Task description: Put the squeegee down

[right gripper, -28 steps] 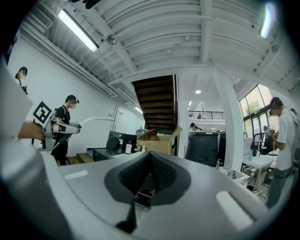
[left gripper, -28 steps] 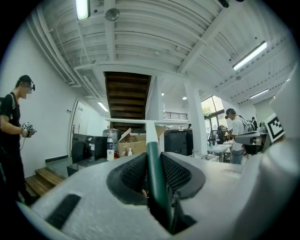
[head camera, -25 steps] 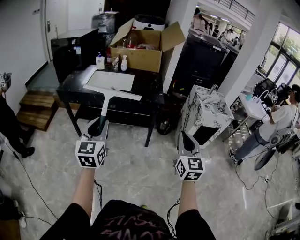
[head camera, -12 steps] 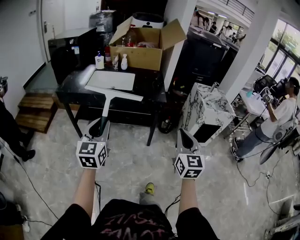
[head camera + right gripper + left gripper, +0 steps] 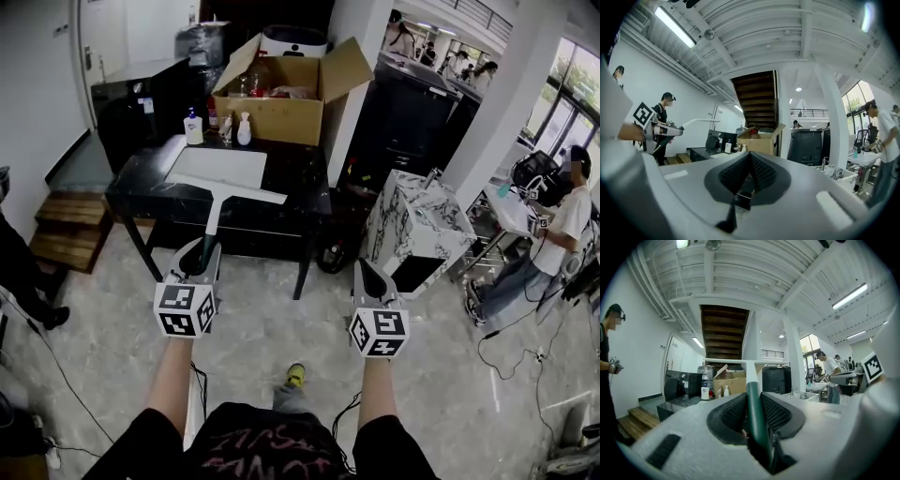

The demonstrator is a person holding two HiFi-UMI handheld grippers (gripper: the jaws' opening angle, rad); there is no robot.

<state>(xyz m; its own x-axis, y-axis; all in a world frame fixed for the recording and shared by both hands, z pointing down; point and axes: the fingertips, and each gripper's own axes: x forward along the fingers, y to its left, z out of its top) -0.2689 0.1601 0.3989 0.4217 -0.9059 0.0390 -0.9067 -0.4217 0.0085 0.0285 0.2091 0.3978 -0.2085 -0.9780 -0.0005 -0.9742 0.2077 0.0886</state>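
Observation:
My left gripper (image 5: pixel 199 255) is shut on the squeegee (image 5: pixel 217 204), a dark green handle with a white neck and a long white blade (image 5: pixel 226 188) across its top. The blade hangs over the near part of the black table (image 5: pixel 298 178). In the left gripper view the green handle (image 5: pixel 754 413) stands clamped between the two black pads, and the white blade (image 5: pixel 740 361) shows above them. My right gripper (image 5: pixel 367 274) is shut with nothing in it and hangs over the floor, right of the table. Its pads (image 5: pixel 752 171) meet in the right gripper view.
On the table lie a white board (image 5: pixel 220 165) and, at the back, bottles (image 5: pixel 193 126) and an open cardboard box (image 5: pixel 286 89). A marble-patterned cabinet (image 5: pixel 412 225) stands right of the table. Wooden steps (image 5: pixel 64 236) are on the left. People stand at the far right and the left edge.
Both grippers have come forward toward the table, which now sits a little nearer in the head view. The squeegee stays in the left gripper. A foot now shows below.

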